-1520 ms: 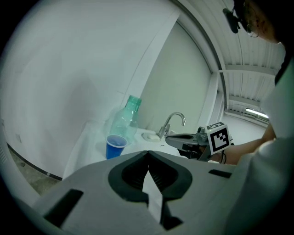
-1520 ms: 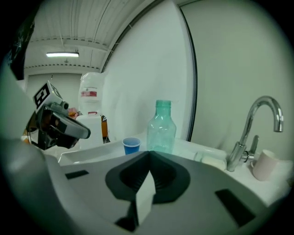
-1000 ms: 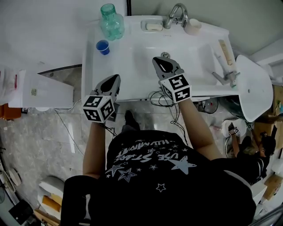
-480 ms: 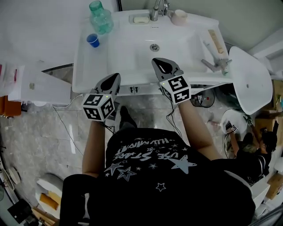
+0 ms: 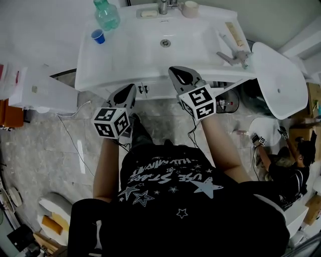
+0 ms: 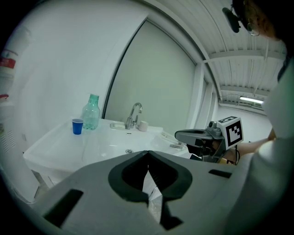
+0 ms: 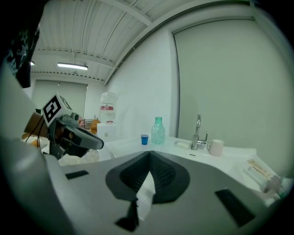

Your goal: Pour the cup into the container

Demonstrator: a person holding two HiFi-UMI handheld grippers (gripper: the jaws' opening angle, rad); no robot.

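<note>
A small blue cup [image 5: 98, 36] stands on the left ledge of the white sink [image 5: 150, 55], just in front of a green plastic bottle [image 5: 106, 14]. Both show again in the left gripper view as the cup [image 6: 77, 126] and bottle [image 6: 91, 112], and in the right gripper view as the cup [image 7: 144, 139] and bottle [image 7: 158, 130]. My left gripper [image 5: 131, 89] hangs shut and empty below the sink's front edge, far from the cup. My right gripper [image 5: 173, 71] is shut and empty too, its tips at the front rim. In their own views the left gripper [image 6: 148, 153] and the right gripper [image 7: 149, 155] hold nothing.
A faucet [image 5: 163, 6], a soap dish [image 5: 148, 13] and a white mug [image 5: 189, 8] line the sink's back. Small toiletries [image 5: 233, 52] lie on its right side. A white oval lid [image 5: 278, 83] stands at the right, a white cabinet [image 5: 37, 93] at the left. Another person [image 5: 286, 168] crouches at lower right.
The sink, cup and bottle have slid up the head view as I backed away. Both grippers, earlier over the basin's front, are now at or below its front edge, still shut.
</note>
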